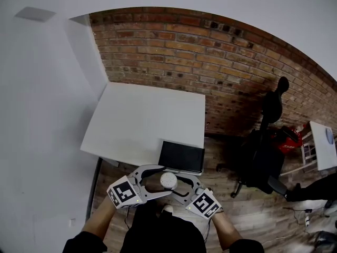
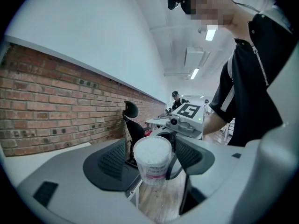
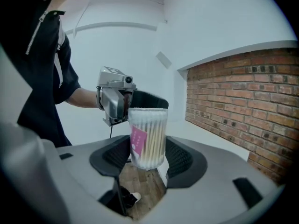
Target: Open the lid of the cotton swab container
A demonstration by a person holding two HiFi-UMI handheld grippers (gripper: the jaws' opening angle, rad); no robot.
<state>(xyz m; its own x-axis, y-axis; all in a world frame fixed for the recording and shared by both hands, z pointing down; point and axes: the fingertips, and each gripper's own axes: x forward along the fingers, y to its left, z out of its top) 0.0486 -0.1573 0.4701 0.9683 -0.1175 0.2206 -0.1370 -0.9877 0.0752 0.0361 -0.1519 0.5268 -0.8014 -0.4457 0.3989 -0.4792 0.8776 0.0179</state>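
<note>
A clear round cotton swab container (image 1: 168,180) hangs in the air in front of the person, between the two grippers. My right gripper (image 3: 148,155) is shut on the container (image 3: 148,136), its black pads (image 3: 180,158) pressing on both sides. The container shows a pink label and upright swabs. My left gripper (image 2: 152,158) faces it from the other side and stands open, its pads (image 2: 111,161) apart from the container (image 2: 152,160). The white swab tips show at the container's top. Whether a clear lid sits on it I cannot tell. In the head view the left gripper (image 1: 158,182) and right gripper (image 1: 181,186) meet at the container.
A white table (image 1: 147,120) stands ahead against a brick wall (image 1: 210,62), with a black flat panel (image 1: 181,156) at its near right corner. A black office chair (image 1: 263,157) stands to the right on the wood floor. Other people are far back (image 2: 175,99).
</note>
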